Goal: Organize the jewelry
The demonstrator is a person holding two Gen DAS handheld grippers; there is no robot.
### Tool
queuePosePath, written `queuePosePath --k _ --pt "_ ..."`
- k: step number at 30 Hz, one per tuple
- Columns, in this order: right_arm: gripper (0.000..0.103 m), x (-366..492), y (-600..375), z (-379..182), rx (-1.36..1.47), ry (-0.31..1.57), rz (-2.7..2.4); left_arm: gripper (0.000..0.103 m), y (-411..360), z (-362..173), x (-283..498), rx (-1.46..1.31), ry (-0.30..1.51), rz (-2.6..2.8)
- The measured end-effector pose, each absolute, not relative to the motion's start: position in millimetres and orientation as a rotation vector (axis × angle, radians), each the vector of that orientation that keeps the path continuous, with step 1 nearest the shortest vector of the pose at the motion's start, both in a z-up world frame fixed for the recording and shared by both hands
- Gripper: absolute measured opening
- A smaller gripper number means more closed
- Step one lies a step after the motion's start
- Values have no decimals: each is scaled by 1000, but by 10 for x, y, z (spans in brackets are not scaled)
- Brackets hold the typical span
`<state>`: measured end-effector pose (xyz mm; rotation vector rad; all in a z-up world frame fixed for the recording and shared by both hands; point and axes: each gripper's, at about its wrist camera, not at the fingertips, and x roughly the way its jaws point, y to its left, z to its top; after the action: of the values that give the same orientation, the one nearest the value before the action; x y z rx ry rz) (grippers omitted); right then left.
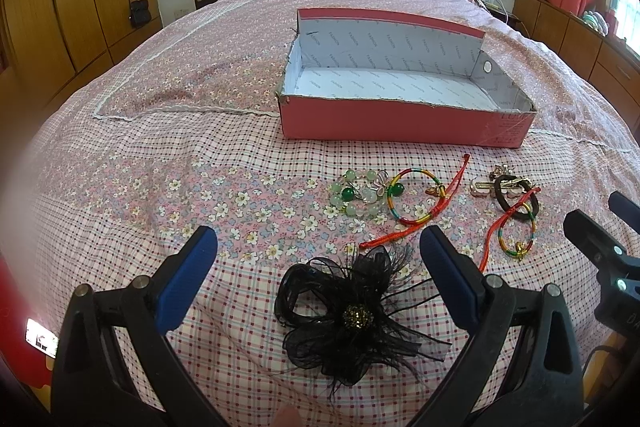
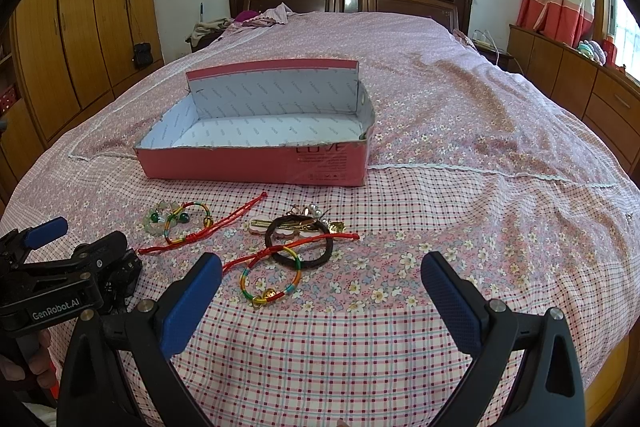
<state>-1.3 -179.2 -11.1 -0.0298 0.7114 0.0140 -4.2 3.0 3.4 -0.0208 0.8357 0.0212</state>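
Both the left tool (image 1: 318, 253) and right tool (image 2: 320, 281) hover released over the bed (image 2: 460, 155), the left straddling a black flower (image 1: 348, 319) near the box (image 1: 400, 123).

Both grippers are black plastic frames. The left gripper (image 1: 318, 259) and right gripper (image 2: 321, 285) each carry two blue textured pads (image 2: 454, 303) on forked black arms, pinned with round silver screws (image 2: 497, 305). White "GenRobot.AI" lettering (image 2: 56, 311) marks the left gripper's side. Bare skin of a hand (image 2: 34, 361) shows on its handle.
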Motion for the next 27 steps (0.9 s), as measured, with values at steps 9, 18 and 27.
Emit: queuePosePath --k 9,18,27 --pt "101 -35 -1846 -78 -11 704 8 95 119 84 -106 -33 844 10" --pt "101 -71 -1866 -74 6 700 12 95 135 -57 -157 -45 927 -17" --pt "101 -100 -1876 -85 18 700 16 94 54 -240 -130 -43 1008 -54"
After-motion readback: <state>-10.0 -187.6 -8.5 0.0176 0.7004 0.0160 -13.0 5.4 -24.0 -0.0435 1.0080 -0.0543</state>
